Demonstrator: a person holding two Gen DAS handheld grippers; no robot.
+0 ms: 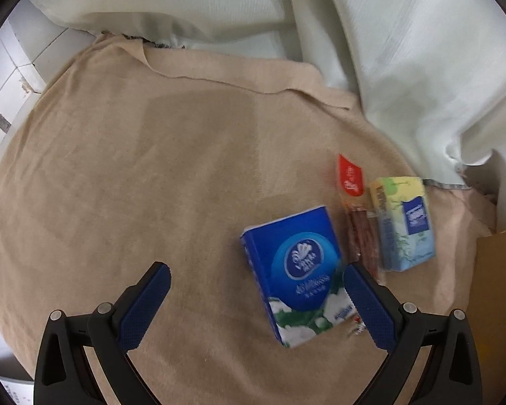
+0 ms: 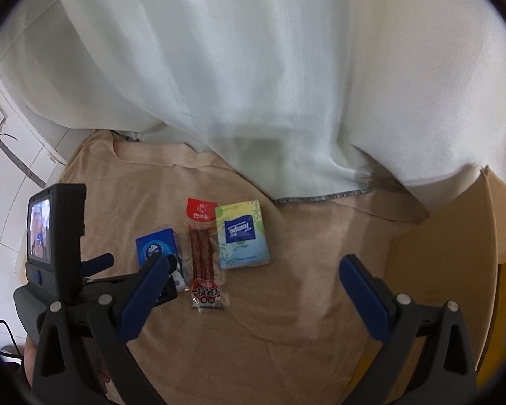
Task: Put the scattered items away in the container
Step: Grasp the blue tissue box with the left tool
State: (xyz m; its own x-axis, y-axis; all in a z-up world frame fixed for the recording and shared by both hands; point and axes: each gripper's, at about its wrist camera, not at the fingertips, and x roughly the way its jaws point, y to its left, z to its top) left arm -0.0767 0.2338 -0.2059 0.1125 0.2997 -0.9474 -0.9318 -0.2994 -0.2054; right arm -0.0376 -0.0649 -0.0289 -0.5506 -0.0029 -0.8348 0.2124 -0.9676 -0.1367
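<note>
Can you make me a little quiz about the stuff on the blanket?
1. True or false: the snack stick pack lies between the blue pack and the Tempo pack.
2. Which gripper is nearer the blue pack? A) left B) right
3. Fill in: all three items lie on a tan ____.

Key:
1. True.
2. A. Its open fingers reach around the blue pack, while the right gripper, also open, holds nothing.
3. Blanket. The cardboard box sits at the right edge, and none of the three items is in it yet.
</note>
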